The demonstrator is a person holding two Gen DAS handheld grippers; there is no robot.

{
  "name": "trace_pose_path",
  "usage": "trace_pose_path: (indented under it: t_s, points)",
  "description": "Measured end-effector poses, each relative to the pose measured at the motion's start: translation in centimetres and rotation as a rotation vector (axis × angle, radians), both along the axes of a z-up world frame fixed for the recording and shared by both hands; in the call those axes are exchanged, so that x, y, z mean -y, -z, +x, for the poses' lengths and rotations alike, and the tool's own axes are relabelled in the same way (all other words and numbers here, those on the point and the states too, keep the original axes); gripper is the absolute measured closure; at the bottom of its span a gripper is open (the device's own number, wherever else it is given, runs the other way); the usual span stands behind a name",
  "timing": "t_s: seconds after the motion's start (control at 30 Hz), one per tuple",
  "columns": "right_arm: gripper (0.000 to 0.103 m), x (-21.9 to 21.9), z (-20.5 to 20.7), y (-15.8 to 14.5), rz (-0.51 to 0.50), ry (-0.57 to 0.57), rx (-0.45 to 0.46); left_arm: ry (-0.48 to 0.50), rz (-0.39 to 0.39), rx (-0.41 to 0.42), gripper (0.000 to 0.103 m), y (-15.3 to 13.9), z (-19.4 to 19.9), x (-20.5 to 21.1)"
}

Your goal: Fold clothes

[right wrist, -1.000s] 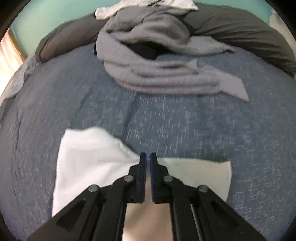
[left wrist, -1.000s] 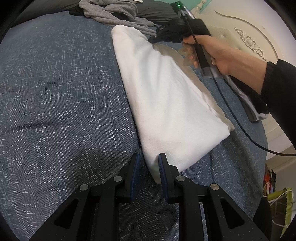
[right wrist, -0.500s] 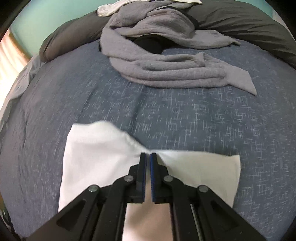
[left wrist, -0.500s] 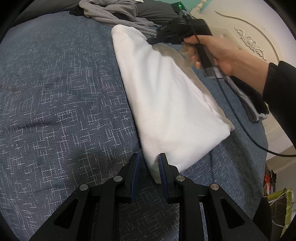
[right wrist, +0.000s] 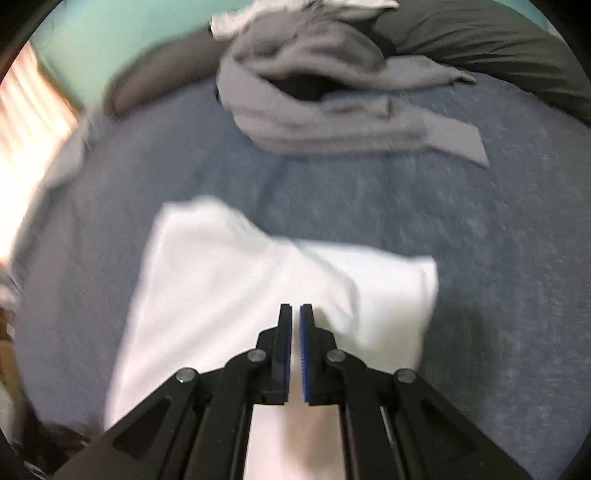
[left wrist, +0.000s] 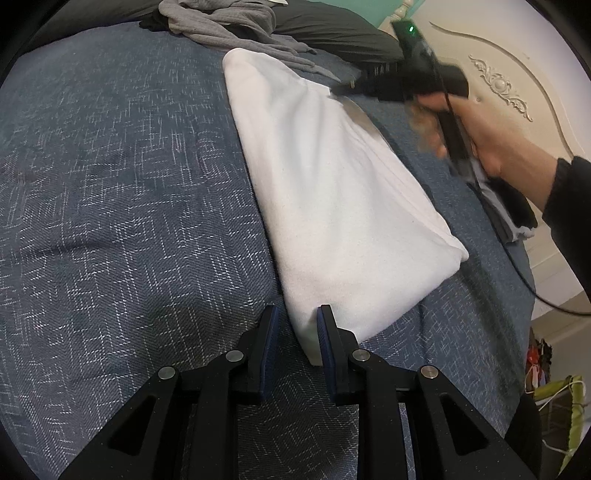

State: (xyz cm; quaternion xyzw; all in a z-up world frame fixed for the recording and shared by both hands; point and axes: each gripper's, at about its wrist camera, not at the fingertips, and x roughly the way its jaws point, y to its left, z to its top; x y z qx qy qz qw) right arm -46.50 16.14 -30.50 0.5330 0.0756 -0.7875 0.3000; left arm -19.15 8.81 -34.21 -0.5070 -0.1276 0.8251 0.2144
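Two close downward views, shared bedspread (left wrist: 129, 221)

We see a blue-grey woven bedspread (left wrist: 129, 221), a cream carved headboard (left wrist: 502, 85) beyond, a dark charcoal pillow (right wrist: 498, 48) against a mint-green wall (right wrist: 103, 40).

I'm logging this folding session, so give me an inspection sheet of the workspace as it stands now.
Surface: blue patterned bedspread, lightly wrinkled.
Job's things: white garment, folded into a long strip, lying flat.
Clutter: crumpled grey garment beyond the white one; dark pillow behind it; dark-and-white cloth at the bed's edge.
Grippers: left tongs part open, straddling the near corner of the white garment, pads not pressing; right tongs shut over its far end, a grip not discernible.
Cables: black cable trailing from the right handle.
Surroundings: cream carved headboard, teal wall.
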Motion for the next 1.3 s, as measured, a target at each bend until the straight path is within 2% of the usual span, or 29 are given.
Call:
trace_pose_path:
  t_s: [0.2, 0.33, 0.43, 0.5, 0.63, 0.7, 0.87, 0.97, 1.03, 1.13, 1.23, 1.3]
  points:
    - [0.099, -3.0, -0.6, -1.0, -0.08, 0.15, -0.056, 0.001, -0.001, 0.0, 0.079, 0.0, 0.0, -0.2]
    - [0.099, -3.6, 1.7, -1.8, -0.19, 0.073, -0.028, 0.001, 0.004, 0.003, 0.078, 0.1, -0.6, 2.8]
    - [0.099, -3.2, 3.4, -0.5, -0.133, 0.01, 0.013, 0.001, 0.001, 0.002, 0.078, 0.0, -0.6, 2.8]
    - [0.099, -4.0, 3.7, 0.3, -0.066, 0.036, 0.014, 0.0, -0.002, 0.001, 0.078, 0.0, -0.6, 2.8]
    - [0.097, -7.1, 3.8, -0.8, -0.143, 0.16, -0.001, 0.001, -0.007, 0.0, 0.078, -0.1, -0.7, 2.9]
    - [0.097, -7.4, 4.8, -1.5, -0.195, 0.129, 0.011, 0.002, -0.005, 0.001, 0.078, -0.1, -0.7, 3.0]
    - [0.097, -6.3, 8.5, -1.1, -0.149, 0.005, 0.089, 0.004, -0.018, -0.002, 0.078, -0.2, -0.8, 3.0]
    - [0.097, -6.4, 10.0, 0.1, -0.057, -0.011, 0.128, 0.003, -0.026, -0.003, 0.078, -0.3, -0.8, 3.1]
    - [0.097, -7.5, 10.5, 0.5, -0.012, 0.022, 0.129, 0.003, -0.029, -0.002, 0.078, -0.4, -0.7, 3.1]
    - [0.097, -9.7, 11.2, -0.7, -0.048, 0.097, 0.114, 0.002, -0.036, -0.005, 0.077, -0.4, -0.6, 3.2]
    - [0.097, -9.7, 13.0, -1.5, -0.084, 0.044, 0.13, 0.003, -0.041, -0.007, 0.077, 0.3, -0.1, 2.1]
    - [0.097, -9.2, 14.2, -1.1, -0.052, 0.007, 0.146, 0.004, -0.04, -0.007, 0.077, 0.4, -0.1, 2.0]
